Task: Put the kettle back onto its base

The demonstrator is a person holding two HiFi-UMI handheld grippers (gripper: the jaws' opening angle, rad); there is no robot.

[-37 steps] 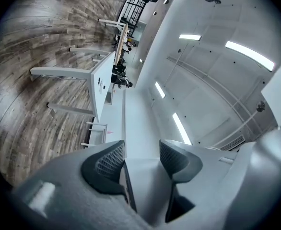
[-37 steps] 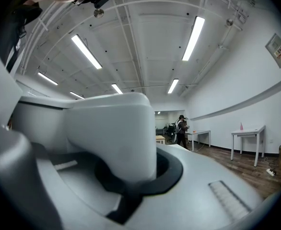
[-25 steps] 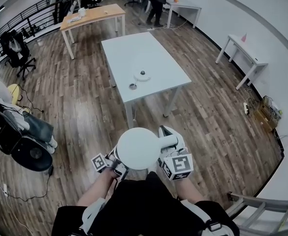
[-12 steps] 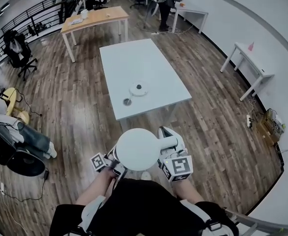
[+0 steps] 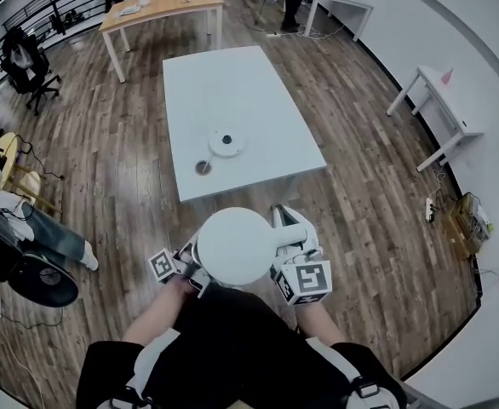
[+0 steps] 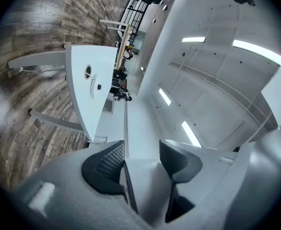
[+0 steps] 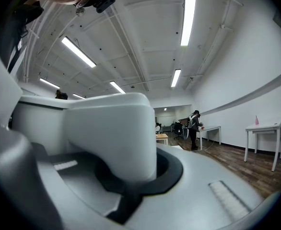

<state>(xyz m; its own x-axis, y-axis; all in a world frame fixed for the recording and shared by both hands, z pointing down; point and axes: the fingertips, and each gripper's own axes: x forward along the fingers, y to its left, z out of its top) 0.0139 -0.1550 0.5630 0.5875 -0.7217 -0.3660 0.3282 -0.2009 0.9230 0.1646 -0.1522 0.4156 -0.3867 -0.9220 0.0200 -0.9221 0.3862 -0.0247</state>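
Ahead, table (image 5: 232,83) and base (image 5: 226,141) now lie nearer the carried kettle (image 5: 235,245)

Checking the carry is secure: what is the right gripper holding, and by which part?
The white kettle, clamped by its handle in the right gripper.

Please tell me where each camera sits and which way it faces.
Head view: on the person's head, facing steeply down at the kettle, the white table and the kettle base; forearms, left gripper and right gripper show.
Left gripper view: on the left gripper, rolled sideways, facing the table past its own parted jaws.
Right gripper view: on the right gripper, facing level down the room; its jaws clamp the kettle's handle, which fills the foreground.
Shared: head and left gripper views both show the table and kettle base.
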